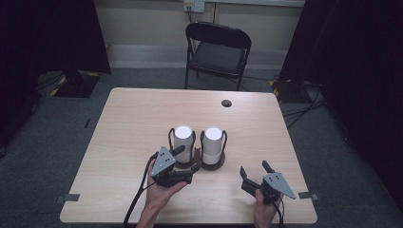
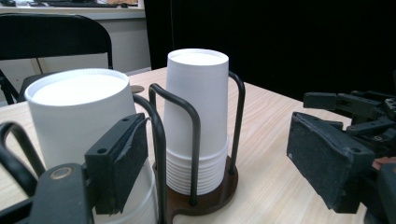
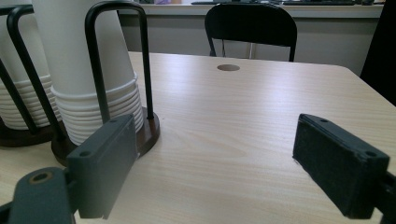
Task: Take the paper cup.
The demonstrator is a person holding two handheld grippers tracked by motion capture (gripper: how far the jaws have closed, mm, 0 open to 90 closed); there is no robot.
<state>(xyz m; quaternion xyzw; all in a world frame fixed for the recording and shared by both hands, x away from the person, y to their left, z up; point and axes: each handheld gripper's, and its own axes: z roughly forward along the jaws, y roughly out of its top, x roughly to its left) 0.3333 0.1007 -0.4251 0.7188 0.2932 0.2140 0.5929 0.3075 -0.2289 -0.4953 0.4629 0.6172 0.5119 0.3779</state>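
Observation:
Two stacks of upturned white cups stand side by side mid-table, each in a black wire holder on a brown base. These are the left stack [image 1: 183, 138] [image 2: 77, 116] [image 3: 14, 93] and the right stack [image 1: 213, 141] [image 2: 197, 112] [image 3: 70, 46]. My left gripper [image 1: 185, 164] [image 2: 219, 163] is open just in front of the left stack's holder; one jaw is close beside its wire and nothing is gripped. My right gripper [image 1: 254, 168] [image 3: 219, 168] rests open over bare table to the right of the holders, nothing between its jaws. It also appears in the left gripper view as the right gripper [image 2: 355, 107].
A black folding chair [image 1: 218, 47] stands beyond the table's far edge. A round cable hole [image 1: 226, 103] sits near the far right of the tabletop. Grey tape marks [image 1: 71, 197] are at the near corners. Dark curtains hang on both sides.

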